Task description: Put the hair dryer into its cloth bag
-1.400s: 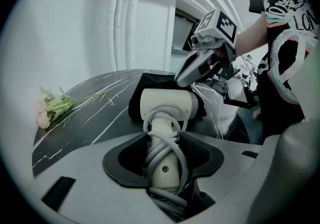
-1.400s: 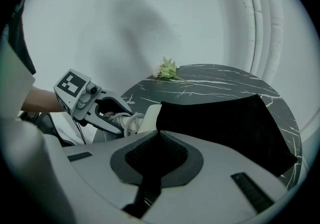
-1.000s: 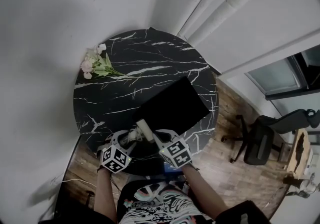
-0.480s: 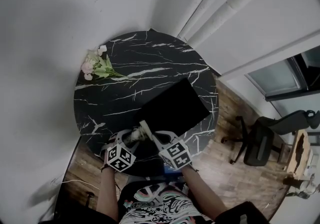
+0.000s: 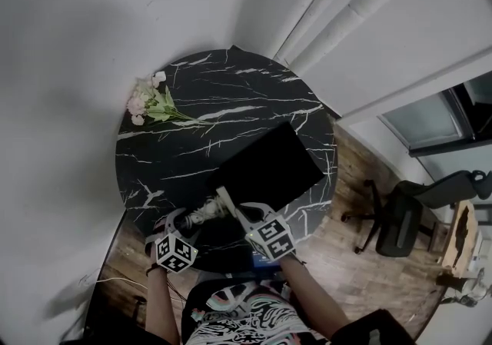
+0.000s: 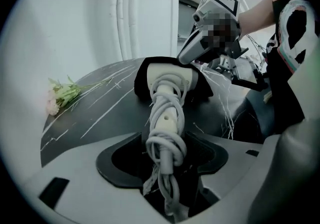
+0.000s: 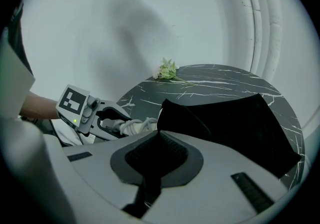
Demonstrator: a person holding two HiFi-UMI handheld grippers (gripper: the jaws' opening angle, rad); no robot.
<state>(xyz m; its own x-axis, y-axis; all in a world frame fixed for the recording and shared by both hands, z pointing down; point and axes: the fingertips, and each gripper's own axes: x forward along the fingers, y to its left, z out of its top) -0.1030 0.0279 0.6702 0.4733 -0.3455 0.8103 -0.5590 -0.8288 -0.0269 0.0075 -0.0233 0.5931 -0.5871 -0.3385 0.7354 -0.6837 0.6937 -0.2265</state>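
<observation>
The white hair dryer point(image 5: 216, 205) lies on the black marble table point(image 5: 200, 97) with its head in the mouth of the black cloth bag point(image 5: 269, 163). Its cord-wrapped handle point(image 6: 167, 113) runs back between the jaws of my left gripper point(image 6: 167, 155). Those jaws are opening, and a gap shows on each side of the handle. In the head view my left gripper point(image 5: 188, 222) sits at the table's near edge. My right gripper point(image 7: 157, 135) is shut on the bag's point(image 7: 235, 118) near edge and holds it up beside the dryer point(image 7: 132, 125).
A small bunch of pink flowers point(image 5: 147, 101) lies at the table's far left edge. A wall and pipes stand behind the table. An office chair point(image 5: 407, 217) stands on the wooden floor to the right.
My left gripper's jaws have widened off the dryer's handle, and the gripper has drawn back toward the person. The dryer, the bag and my right gripper stay where they were.
</observation>
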